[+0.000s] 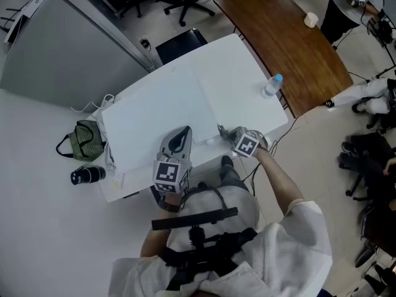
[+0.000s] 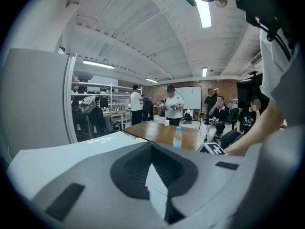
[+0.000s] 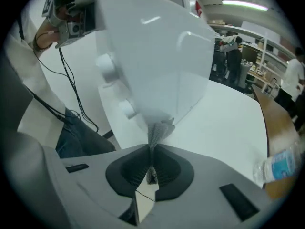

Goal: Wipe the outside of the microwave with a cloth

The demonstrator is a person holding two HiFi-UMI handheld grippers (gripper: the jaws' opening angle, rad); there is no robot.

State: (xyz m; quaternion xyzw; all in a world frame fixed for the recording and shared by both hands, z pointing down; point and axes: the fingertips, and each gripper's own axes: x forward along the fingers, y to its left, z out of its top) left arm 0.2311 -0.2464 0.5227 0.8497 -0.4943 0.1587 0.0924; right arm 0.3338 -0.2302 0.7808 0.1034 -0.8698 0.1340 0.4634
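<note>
A white microwave (image 1: 154, 113) stands on a white table (image 1: 247, 85); in the right gripper view its body (image 3: 152, 46) shows two round knobs (image 3: 107, 66). My right gripper (image 1: 223, 132) is shut on a small grey cloth (image 3: 159, 130), and the cloth's free end touches the microwave's lower front corner. The cloth (image 1: 221, 130) is a small grey bit at the jaw tips in the head view. My left gripper (image 1: 180, 140) rests over the microwave's top near its front edge, jaws shut with nothing between them. The microwave top (image 2: 57, 151) fills the left gripper view's lower left.
A water bottle (image 1: 272, 85) stands near the table's right edge, beside a brown wooden table (image 1: 291, 36). A green bag (image 1: 83, 140) and a black cylinder (image 1: 86, 175) lie on the floor at left. A grey partition (image 1: 55, 48) stands behind. Several people are at the room's far end.
</note>
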